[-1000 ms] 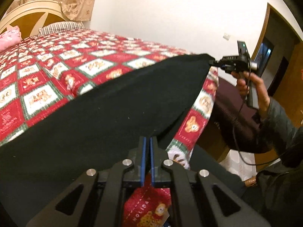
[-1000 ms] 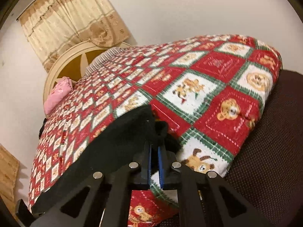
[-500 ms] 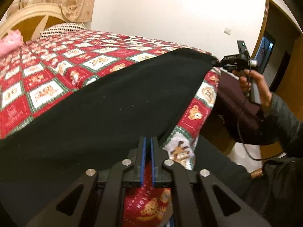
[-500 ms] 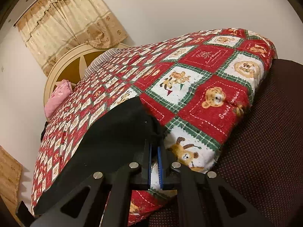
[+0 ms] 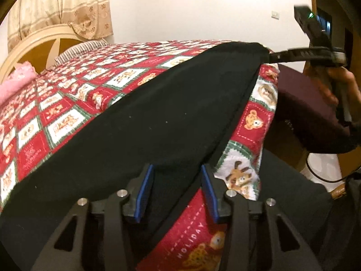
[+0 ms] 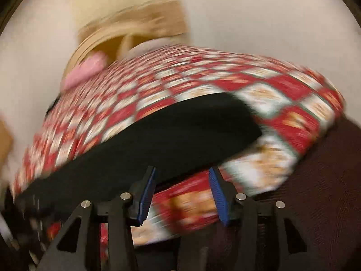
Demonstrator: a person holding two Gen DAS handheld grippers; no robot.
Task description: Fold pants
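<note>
Black pants (image 5: 158,117) lie spread flat over the red, white and green quilt (image 5: 56,117), reaching its near edge. My left gripper (image 5: 177,192) is at that near edge. Its jaws are opening, and the pants' hem lies loose between the blue pads (image 5: 144,194), untouched by them. The right gripper (image 5: 271,57), held by a hand (image 5: 338,83), points at the pants' far right corner. In the blurred right wrist view the right gripper (image 6: 182,194) is opening too, with the pants (image 6: 171,135) just ahead of its parted pads.
A cream headboard (image 5: 33,43), a pink pillow (image 5: 15,81) and a striped pillow (image 5: 79,48) are at the bed's far end, under a beige curtain (image 5: 61,6). A dark maroon seat (image 5: 304,103) butts against the bed's right corner. A doorway lies at the far right.
Both grippers were shut on the pants' edge; now both stand parted and the cloth rests on the quilt. The right wrist view has rolled and swung sideways, blurring.
</note>
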